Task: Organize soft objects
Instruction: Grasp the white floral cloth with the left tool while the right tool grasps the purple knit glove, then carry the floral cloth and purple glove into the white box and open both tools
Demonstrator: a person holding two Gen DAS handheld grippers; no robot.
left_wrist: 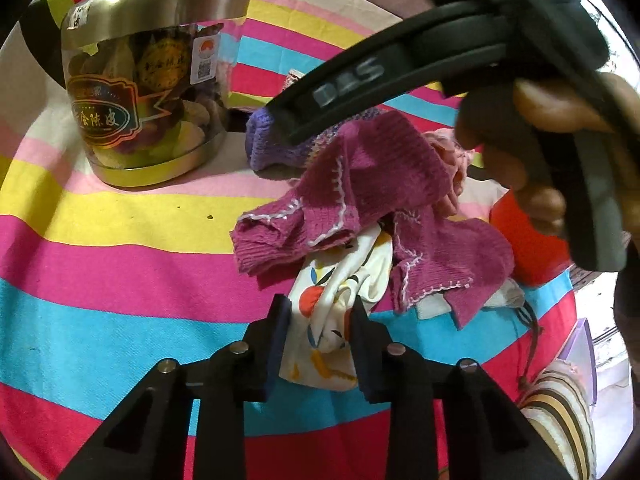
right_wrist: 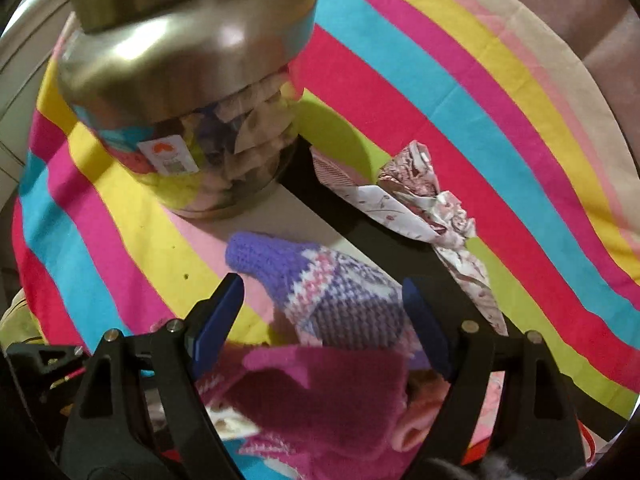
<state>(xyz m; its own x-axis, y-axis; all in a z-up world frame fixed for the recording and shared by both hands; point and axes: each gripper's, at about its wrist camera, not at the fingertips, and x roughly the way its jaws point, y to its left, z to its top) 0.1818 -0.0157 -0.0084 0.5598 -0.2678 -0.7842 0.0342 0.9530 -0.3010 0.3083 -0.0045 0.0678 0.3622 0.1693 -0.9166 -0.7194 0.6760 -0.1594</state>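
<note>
A pile of soft things lies on the striped cloth: a magenta knit piece [left_wrist: 360, 204], a white printed cloth [left_wrist: 340, 320], a pink item [left_wrist: 452, 160] and a purple knit sock [left_wrist: 266, 144]. My left gripper [left_wrist: 320, 312] has its fingers on either side of the white printed cloth, close against it. My right gripper [right_wrist: 320, 300] is open, its blue pads on either side of the purple patterned sock [right_wrist: 320, 284], above the magenta knit [right_wrist: 320, 392]. The right gripper's body [left_wrist: 400, 68] and the hand show in the left wrist view.
A tall clear jar with a metal lid [left_wrist: 140, 92] stands on the cloth at the back left; it also shows in the right wrist view [right_wrist: 188, 92]. A crumpled patterned wrapper [right_wrist: 424, 204] lies right of the jar. A red object [left_wrist: 524, 240] sits at the pile's right.
</note>
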